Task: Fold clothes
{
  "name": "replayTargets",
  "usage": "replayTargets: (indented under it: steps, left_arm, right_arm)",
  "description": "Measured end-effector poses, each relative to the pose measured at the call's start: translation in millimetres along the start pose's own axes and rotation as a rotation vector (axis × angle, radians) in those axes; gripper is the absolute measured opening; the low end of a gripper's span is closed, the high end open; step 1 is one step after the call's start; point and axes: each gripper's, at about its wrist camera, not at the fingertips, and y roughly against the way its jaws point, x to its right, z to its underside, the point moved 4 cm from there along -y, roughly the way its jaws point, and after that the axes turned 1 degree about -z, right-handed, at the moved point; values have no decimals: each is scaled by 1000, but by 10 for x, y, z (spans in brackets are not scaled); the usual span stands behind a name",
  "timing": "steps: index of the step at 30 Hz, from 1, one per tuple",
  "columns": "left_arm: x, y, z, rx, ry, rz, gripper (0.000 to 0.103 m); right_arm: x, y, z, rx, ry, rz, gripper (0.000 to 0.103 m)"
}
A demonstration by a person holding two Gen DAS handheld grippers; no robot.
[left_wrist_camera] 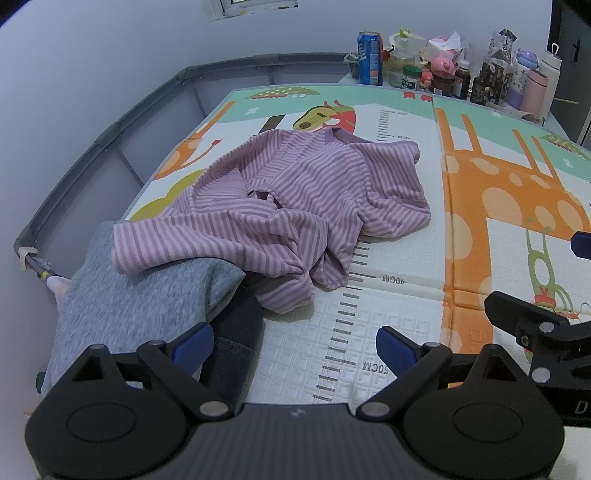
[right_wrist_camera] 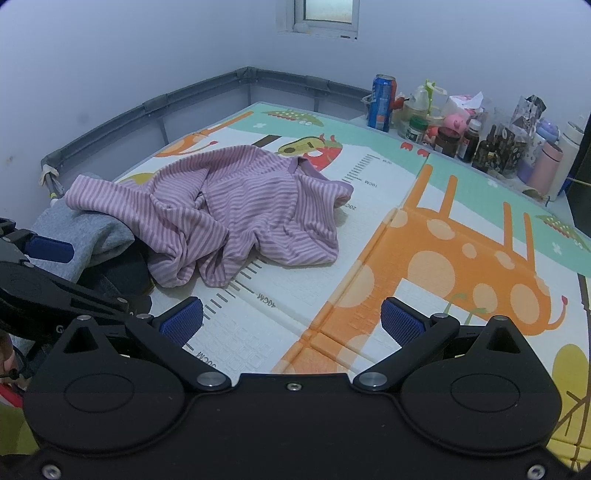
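Observation:
A crumpled purple-and-pink striped shirt (left_wrist_camera: 280, 206) (right_wrist_camera: 236, 206) lies on the cartoon play mat (left_wrist_camera: 498, 192) (right_wrist_camera: 443, 236). Its left edge drapes over a grey garment (left_wrist_camera: 140, 295) (right_wrist_camera: 88, 229), which rests on a dark denim piece (left_wrist_camera: 236, 339) (right_wrist_camera: 125, 273). My left gripper (left_wrist_camera: 295, 347) is open, hovering over the mat just in front of the pile, empty. My right gripper (right_wrist_camera: 291, 321) is open too, to the right of the pile, above the mat's ruler print. Each gripper shows at the edge of the other's view.
A grey padded rail (left_wrist_camera: 110, 133) (right_wrist_camera: 147, 107) runs along the mat's left and far sides. At the far right stands a cluster of bottles, jars and a blue can (left_wrist_camera: 369, 55) (right_wrist_camera: 382, 101). A window (right_wrist_camera: 325, 14) sits in the far wall.

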Motion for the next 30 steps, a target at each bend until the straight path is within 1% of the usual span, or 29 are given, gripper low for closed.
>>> replayTargets:
  steps: [6,12,15,16,18,19,21,25,27,30]
  left_arm:
    - [-38,-63,-133,15,-10,-1,97]
    - [-100,-175,-502,37,6,4,97]
    - [-120,-261,-722,40,17,13,97]
    - [-119,-299,-793,37,8,26,97]
    - [-110,-375,-934,46,-60,103,97]
    - [-104,-415,-1005,46,-82,129,97]
    - [-88,-512,-1162,20,-76,120,97]
    - [-97,-767,-1472,-13,-65,143,97]
    - [-117,-948,-1591,-55,-56,151,97]
    - [-160,-1264,-1727,-134,-25,198,97]
  right_arm:
    - [39,-79,-30,-3,-23,19,103]
    - [186,-279,-161,-23,-89,45,103]
    - [227,-405,-273,-16,-88,62,103]
    - [235,-453,-320,-16,-91,63,103]
    - [247,-556,-423,-14,-97,61,103]
    - [252,-611,-478,-13,-101,58,103]
    - [263,-723,-588,-11,-106,53,103]
    - [263,-1013,-807,-24,-118,45,103]
    - [251,-1167,-890,-32,-131,31,103]
    - [224,-1424,-995,-48,-157,8,103]
